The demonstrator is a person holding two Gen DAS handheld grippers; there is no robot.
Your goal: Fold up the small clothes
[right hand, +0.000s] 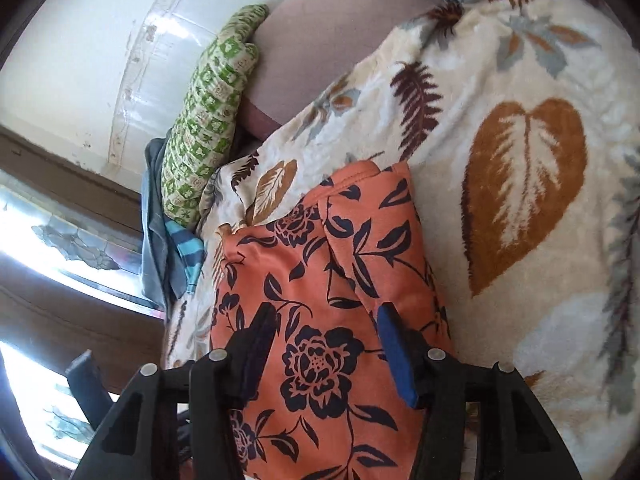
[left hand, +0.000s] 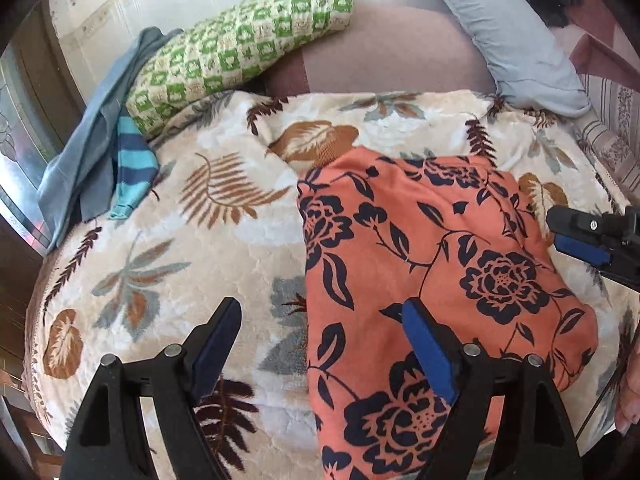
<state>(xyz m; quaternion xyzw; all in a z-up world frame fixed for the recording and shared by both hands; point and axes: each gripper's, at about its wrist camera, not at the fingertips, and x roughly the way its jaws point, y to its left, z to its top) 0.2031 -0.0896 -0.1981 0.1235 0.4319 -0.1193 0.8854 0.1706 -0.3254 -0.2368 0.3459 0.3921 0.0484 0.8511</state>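
Observation:
An orange garment (left hand: 432, 264) with dark blue flowers lies folded on the leaf-patterned blanket (left hand: 192, 240). My left gripper (left hand: 320, 316) hovers open over the garment's left edge, one finger above the blanket and the blue-padded one above the cloth, with nothing pinched. In the right wrist view the same garment (right hand: 320, 280) runs lengthwise under my right gripper (right hand: 326, 314), whose pads stand apart above the flat cloth. That right gripper (left hand: 560, 232) also shows at the garment's right edge in the left wrist view.
A green checked cushion (left hand: 236, 48) lies at the back left, with grey-blue cloth (left hand: 88, 148) and a blue striped piece (left hand: 134, 160) beside it. A light blue pillow (left hand: 516, 36) lies at the back right. A window (right hand: 48, 248) is to the left. A hand (left hand: 630, 392) shows at the right edge.

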